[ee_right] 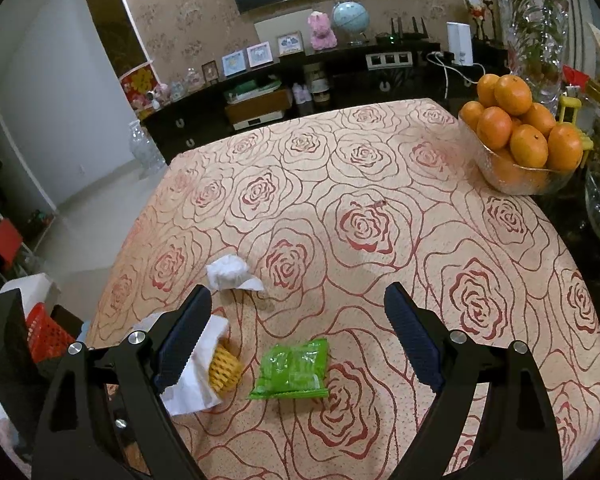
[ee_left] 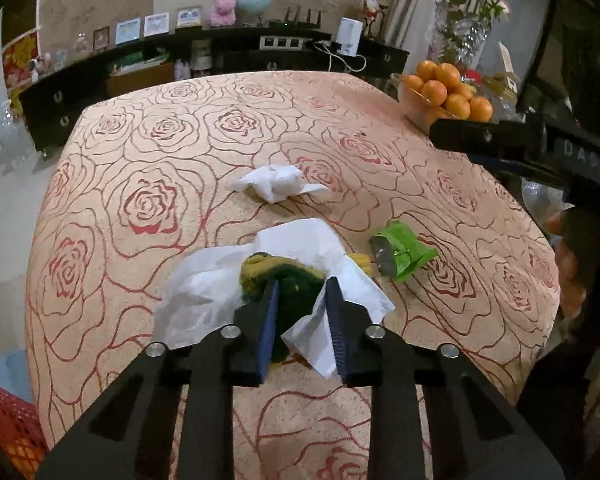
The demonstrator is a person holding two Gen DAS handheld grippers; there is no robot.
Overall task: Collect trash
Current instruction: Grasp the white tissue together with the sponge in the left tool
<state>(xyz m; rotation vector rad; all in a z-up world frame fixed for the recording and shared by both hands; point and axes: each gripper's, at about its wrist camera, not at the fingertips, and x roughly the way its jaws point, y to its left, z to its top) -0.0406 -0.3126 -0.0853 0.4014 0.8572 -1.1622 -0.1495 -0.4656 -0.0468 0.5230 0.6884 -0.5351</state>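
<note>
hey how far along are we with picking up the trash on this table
Early on, it seems: nothing visibly collected yet. In hand: the left gripper has shut on the yellow foam net lying on the white paper sheet. Left: the crumpled tissue and the green wrapper still lie on the tablecloth. The right gripper hangs open above the wrapper, holding nothing.

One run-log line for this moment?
left gripper: shut on yellow foam net and tissue | right gripper: open, above green wrapper | crumpled tissue: untouched
</note>
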